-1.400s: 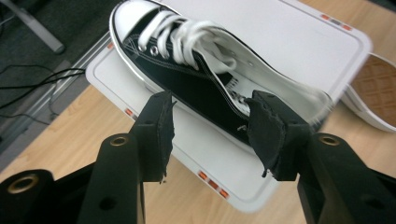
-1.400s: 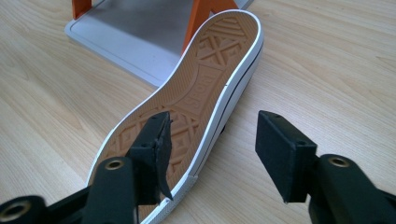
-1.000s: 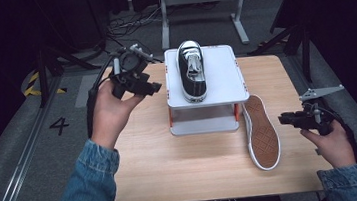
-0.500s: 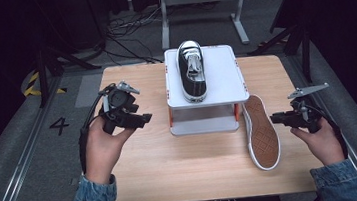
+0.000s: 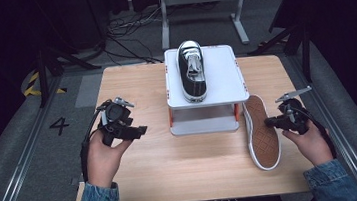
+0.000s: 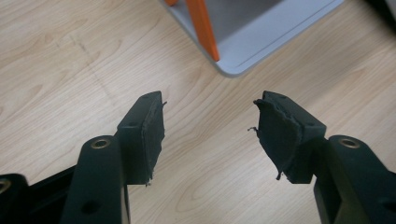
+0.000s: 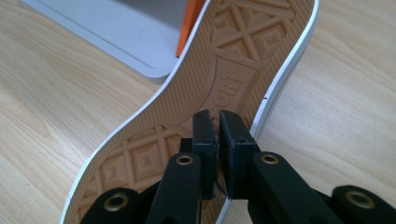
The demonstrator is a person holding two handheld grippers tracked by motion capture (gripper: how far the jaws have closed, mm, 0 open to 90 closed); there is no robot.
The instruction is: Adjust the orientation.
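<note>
High view: left gripper (image 5: 137,131) hovering over bare table (image 5: 193,159) left of white stand (image 5: 224,75), jaws just opening, gripping nothing. Right gripper (image 5: 269,121) jaws just closing, pinched together over sole of overturned sneaker (image 5: 262,134) lying beside stand. Second sneaker (image 5: 192,71) sitting upright atop stand.

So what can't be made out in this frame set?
- Upper of the sole-up tan-soled sneaker: hidden beneath its own sole in the high view and the right gripper view.
- Whether the nearly shut right gripper touches that sole: its own jaws cover the spot.
- Lower shelf of the white two-tier stand: shadowed under the top shelf.
- Raised lettering on the sole: part covered by the jaws.
</note>
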